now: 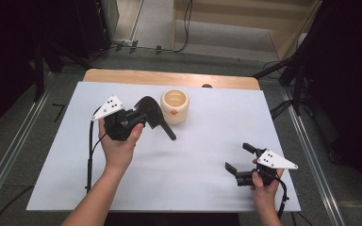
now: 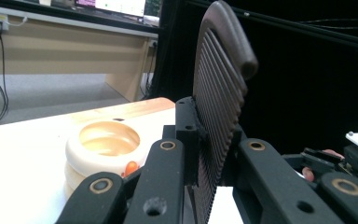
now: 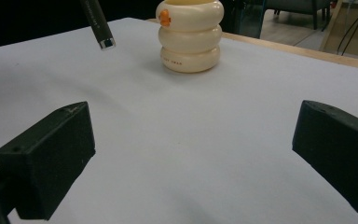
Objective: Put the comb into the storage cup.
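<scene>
My left gripper (image 1: 139, 117) is shut on a black tool with a ribbed, rounded head (image 1: 150, 107) and a straight handle that slants down to the right. In the left gripper view the ribbed head (image 2: 221, 70) stands up between the jaws of the left gripper (image 2: 212, 154). Just right of the tool stands a cream ringed pot (image 1: 175, 107) with an orange spot, upright and open-topped (image 2: 105, 149). My right gripper (image 1: 239, 157) hovers open near the table's front right, nothing between its fingers (image 3: 193, 154). The pot (image 3: 190, 35) and the tool's handle tip (image 3: 97, 23) lie far ahead of it.
A white sheet (image 1: 193, 155) covers the wooden table (image 1: 169, 77). Dark stands and cables surround the table on the floor. The right gripper and its hand (image 2: 335, 161) appear at the right of the left gripper view.
</scene>
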{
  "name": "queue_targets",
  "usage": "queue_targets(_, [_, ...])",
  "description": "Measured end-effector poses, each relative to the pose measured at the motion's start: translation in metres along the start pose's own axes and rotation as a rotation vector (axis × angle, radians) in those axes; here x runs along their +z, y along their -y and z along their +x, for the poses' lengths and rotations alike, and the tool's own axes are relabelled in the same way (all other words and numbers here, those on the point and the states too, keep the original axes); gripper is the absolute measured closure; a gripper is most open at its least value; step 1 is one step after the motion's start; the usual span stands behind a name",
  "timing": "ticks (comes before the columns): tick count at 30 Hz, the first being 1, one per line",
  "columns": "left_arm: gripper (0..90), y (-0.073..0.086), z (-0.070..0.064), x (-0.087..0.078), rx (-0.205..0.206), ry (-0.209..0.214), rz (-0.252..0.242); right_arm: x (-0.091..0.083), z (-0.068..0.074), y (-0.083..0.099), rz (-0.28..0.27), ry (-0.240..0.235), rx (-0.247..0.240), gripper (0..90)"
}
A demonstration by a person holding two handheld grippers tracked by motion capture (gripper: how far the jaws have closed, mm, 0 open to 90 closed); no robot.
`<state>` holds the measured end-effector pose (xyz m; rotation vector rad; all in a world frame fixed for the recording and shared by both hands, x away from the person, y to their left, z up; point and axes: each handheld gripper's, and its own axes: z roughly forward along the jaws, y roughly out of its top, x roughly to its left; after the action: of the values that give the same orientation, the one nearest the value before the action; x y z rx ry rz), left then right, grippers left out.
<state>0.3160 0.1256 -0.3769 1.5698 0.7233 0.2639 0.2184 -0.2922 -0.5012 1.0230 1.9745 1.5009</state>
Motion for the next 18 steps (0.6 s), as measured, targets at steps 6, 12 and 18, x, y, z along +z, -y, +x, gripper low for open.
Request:
queue_targets(6, [84.1, -0.007, 0.004, 0.001, 0.000, -0.010, -0.006, -0.008, -0.005, 0.005, 0.001, 0.010, 0.004, 0.0])
queue_targets(12, [84.1, -0.012, 0.007, 0.004, 0.003, -0.012, -0.008, -0.016, -0.009, 0.008, 0.003, 0.031, 0.011, 0.0])
queue_targets(18, [84.1, -0.020, 0.009, 0.007, 0.004, -0.008, -0.013, -0.025, -0.015, 0.012, 0.001, 0.054, 0.024, 0.0])
